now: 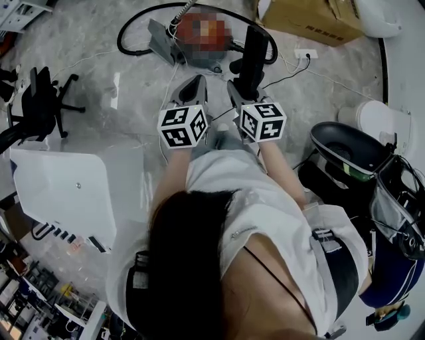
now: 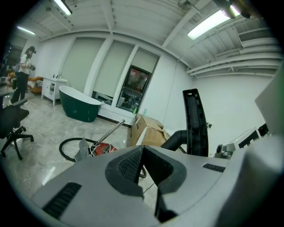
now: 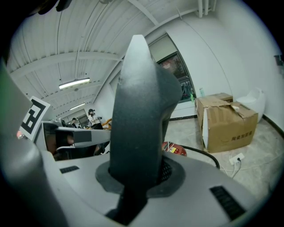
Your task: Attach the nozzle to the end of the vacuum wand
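**A:** Where is the nozzle?

**B:** It's in the right tool (image 3: 135, 179). That tool's own view shows its jaws clamped on the lower end of the black nozzle (image 3: 142, 102). The nozzle's body rises through the middle of that frame to a pale rounded tip near the top. In the head view it sticks up toward the top of the frame, right of centre, held clear of the floor.

**A:** And the left tool?

**B:** The left tool (image 2: 142, 153) is clenched, pads together with nothing between them. In the head view it sits just beside the right one, at centre frame, and their marker cubes nearly touch.

**A:** Where is the vacuum wand?

**B:** The left gripper view has the vacuum wand (image 2: 110, 131) at lower centre. It's a thin metal tube slanting up to the right from the red vacuum cleaner (image 2: 103, 149) on the floor. It is well apart from the nozzle, and neither tool touches it.

**A:** What lies around the cleaner?

**B:** A black hose (image 1: 121, 41) loops across the grey floor (image 1: 99, 73) at the upper left of the head view. A grey floor head (image 1: 159, 38) lies just inside that loop. A cardboard box (image 1: 315, 20) stands at the upper right. A black office chair (image 1: 40, 99) is at the left edge, with a white counter (image 1: 66, 189) below it in the frame.
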The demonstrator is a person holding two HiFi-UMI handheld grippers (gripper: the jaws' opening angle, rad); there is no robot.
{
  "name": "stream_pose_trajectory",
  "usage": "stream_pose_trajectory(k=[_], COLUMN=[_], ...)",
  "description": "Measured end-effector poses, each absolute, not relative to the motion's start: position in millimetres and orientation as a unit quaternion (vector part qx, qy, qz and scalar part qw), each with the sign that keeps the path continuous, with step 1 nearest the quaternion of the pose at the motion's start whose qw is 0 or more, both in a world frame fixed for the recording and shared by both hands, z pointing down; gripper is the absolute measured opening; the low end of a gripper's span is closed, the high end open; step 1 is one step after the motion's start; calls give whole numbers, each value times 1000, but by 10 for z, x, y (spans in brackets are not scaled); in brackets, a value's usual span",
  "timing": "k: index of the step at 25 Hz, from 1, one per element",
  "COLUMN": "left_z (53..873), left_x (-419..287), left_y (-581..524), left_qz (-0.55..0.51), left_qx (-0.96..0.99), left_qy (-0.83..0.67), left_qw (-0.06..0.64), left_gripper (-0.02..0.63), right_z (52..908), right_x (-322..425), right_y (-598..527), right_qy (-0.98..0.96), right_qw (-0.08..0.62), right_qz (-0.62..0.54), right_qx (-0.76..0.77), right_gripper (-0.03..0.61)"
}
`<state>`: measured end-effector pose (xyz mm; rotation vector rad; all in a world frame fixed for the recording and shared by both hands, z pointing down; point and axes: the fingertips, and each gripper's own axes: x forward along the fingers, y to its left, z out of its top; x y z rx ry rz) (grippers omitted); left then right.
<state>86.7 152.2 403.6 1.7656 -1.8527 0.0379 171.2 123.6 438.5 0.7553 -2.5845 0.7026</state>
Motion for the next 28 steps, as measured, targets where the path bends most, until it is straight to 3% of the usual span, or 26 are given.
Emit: stream_pose_trajectory(k=[28], left_z=[4196], left_x=[479], left_y=[951], left_qz=[6], left_qx=[673], left_qy=[-679], left_qw=[294], left_gripper=[3], right_z=[4491], right_x=[1466], right_y=[630], right_qy=[-911], right_qw=[185], right_qz=[231], right_qx=[288], right_gripper=[72])
